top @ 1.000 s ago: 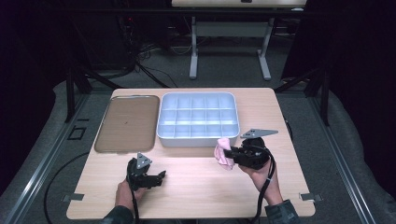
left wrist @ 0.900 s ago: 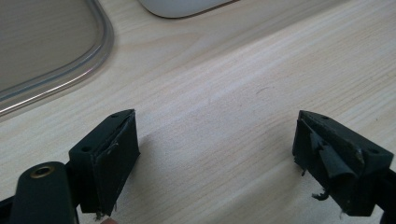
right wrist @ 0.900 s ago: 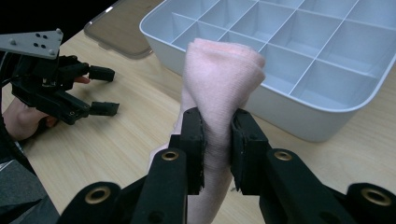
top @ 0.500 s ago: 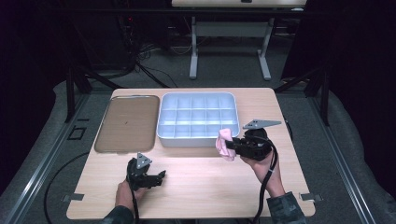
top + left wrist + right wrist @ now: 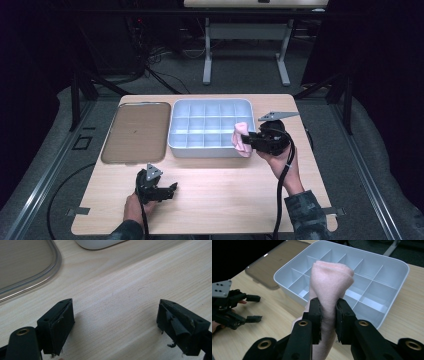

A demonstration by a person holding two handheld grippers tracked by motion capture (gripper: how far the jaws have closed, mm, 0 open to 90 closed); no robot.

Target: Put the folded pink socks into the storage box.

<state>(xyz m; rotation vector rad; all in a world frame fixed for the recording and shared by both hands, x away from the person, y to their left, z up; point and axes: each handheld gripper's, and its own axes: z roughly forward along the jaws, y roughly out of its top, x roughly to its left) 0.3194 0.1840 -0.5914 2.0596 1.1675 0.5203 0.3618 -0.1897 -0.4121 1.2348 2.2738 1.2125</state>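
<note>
— Where is the pink cloth [image 5: 329,282] at this moment?

— It is pinched in the right gripper [image 5: 328,315]. The two black jaws are closed on its lower half, and the rolled upper end stands up above them. In the high view the cloth [image 5: 241,139] hangs at the near right corner of the white divided tray [image 5: 176,140], over its front rim and lifted off the bench [image 5: 220,200].

— Is the cloth inside one of the compartments?

— I cannot tell which compartment it sits over; it appears above the front right part of the tray [image 5: 404,272], not down in a cell. The cells that I can see hold nothing.

— And the hand carrying it?

— The right gripper [image 5: 249,141] points leftward toward the tray, with its grey three-cornered plate above and its cable trailing back along the forearm.

— What about the other one?

— The left gripper [image 5: 170,189] rests low near the front edge of the bench, well apart from the tray. Its jaws stand wide open with bare wood between them, gripping nothing.

— Anything else on the bench?

— A flat brown lid [image 5: 135,131] lies just beside the tray on its left, its rounded transparent rim [image 5: 47,272] showing in the left gripper view.
</note>
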